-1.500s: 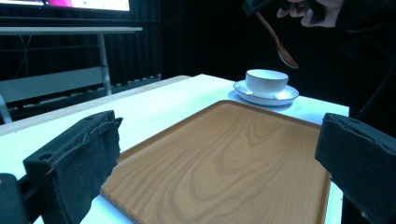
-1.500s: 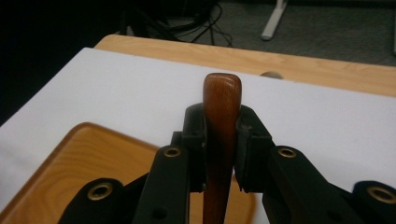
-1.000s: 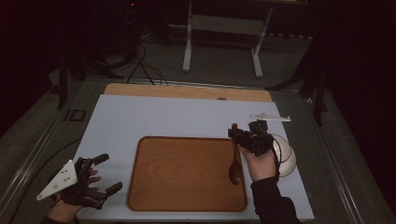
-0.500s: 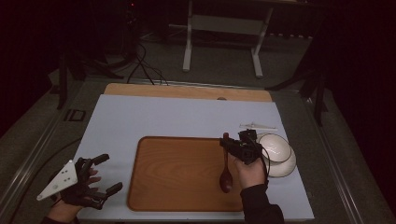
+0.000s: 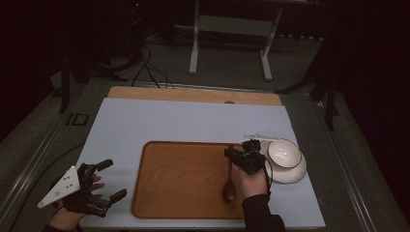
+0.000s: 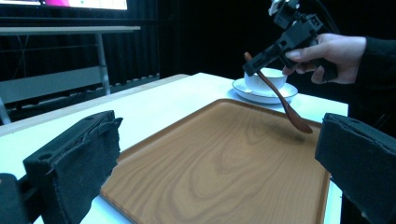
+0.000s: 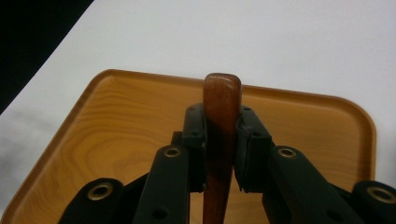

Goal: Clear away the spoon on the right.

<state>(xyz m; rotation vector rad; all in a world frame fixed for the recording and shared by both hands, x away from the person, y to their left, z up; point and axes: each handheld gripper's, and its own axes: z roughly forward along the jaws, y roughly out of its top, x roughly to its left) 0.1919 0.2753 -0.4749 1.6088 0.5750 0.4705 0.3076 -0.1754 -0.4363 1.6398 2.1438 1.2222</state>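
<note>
A dark room surrounds a pale blue-white table top [image 5: 193,121], beyond which a light metal stand [image 5: 229,29] and loose black cables [image 5: 145,67] can be made out on the floor.

A dark reddish-brown wooden spoon [image 5: 228,181] is held by its handle end in the right gripper [image 5: 240,157], whose jaws are closed tight on the stem, as is seen plainly in the right gripper view, where the rounded handle tip [image 7: 222,93] stands up between the two black pads. In the left gripper view the spoon [image 6: 280,100] hangs slanted, bowl downward, and the bowl end appears to be just above or barely touching the right part of a rectangular wooden tray with rounded corners [image 5: 164,188]; contact cannot be told for certain. The step in hand is judged to be the laying of the spoon onto the tray. For the next move, the handle would have to be lowered until the spoon lies flat on the wood, and only then should the jaws be released, so that it is not dropped or left to roll.

Just to the right of the tray, a white bowl [image 5: 284,153] is set on a white saucer with a dark rim [image 5: 295,174].

The left gripper [image 5: 107,180] is held idle at the table's near left corner, jaws spread wide and empty.

No brand, label or legible writing is seen anywhere.
</note>
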